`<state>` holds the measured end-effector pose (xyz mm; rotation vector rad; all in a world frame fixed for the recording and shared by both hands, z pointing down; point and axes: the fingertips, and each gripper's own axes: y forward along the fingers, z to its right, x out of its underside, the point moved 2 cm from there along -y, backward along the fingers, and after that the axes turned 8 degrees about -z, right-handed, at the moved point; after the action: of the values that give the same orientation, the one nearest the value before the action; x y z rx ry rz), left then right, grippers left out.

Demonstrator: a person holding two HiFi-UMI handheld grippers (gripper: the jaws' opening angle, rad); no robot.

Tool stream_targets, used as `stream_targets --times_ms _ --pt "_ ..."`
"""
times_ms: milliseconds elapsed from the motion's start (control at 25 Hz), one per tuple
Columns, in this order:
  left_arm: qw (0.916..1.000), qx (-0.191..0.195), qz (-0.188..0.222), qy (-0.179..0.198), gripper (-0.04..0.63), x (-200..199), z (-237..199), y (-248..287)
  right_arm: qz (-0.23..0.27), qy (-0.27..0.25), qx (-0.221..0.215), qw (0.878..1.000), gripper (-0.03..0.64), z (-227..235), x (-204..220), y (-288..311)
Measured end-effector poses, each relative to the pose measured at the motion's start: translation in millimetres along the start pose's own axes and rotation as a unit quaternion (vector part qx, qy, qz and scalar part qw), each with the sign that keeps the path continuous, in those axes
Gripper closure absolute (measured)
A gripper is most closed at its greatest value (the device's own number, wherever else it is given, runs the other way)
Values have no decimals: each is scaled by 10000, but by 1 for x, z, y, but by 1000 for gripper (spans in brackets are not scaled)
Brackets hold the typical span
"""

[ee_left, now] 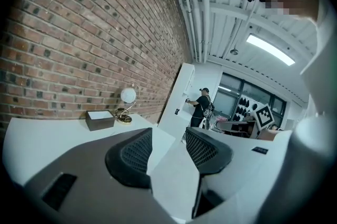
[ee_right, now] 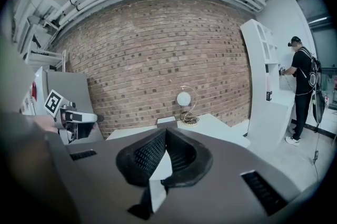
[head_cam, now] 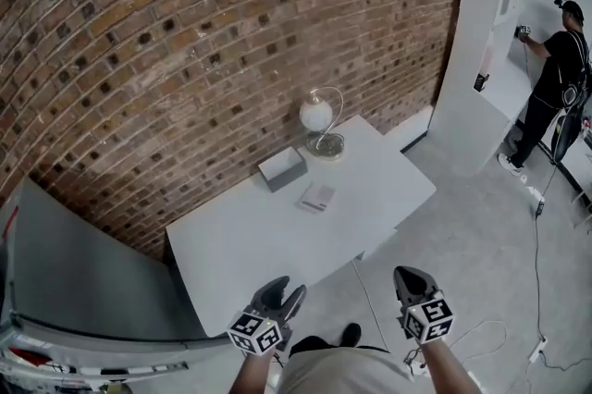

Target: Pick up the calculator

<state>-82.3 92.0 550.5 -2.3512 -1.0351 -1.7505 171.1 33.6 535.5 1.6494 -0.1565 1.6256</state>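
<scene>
The calculator (head_cam: 316, 195) lies flat on the white surface (head_cam: 231, 244) at mid-frame in the head view, just below and right of a grey box (head_cam: 282, 168) and a globe lamp (head_cam: 321, 119). Along the bottom edge, well apart from it, my left tongs (head_cam: 287, 288) stand wide and empty. My right tongs (head_cam: 410, 276) are closed on nothing.

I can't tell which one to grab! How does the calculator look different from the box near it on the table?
The calculator is flat and thin; the box stands taller. The calculator is pale all over; the box has dark sides and a white top. The box sits nearer the brick wall; the calculator sits farther out from it. Both are rectangular and rest on the white table.
</scene>
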Motion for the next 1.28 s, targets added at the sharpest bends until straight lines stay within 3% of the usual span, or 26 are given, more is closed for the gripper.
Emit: stream_targets --times_ms 560,920,1280 --pt "9994 -49 -315 -96 382 -15 -28 57 -200 159 -93 9996 605 37 -10 52" --pt "9987 89 -496 -74 383 -44 -99 117 -421 156 165 9989 604 61 -34 123" --pt "9944 302 -994 -194 379 -42 -163 171 -778 207 358 9961 604 69 -39 195"
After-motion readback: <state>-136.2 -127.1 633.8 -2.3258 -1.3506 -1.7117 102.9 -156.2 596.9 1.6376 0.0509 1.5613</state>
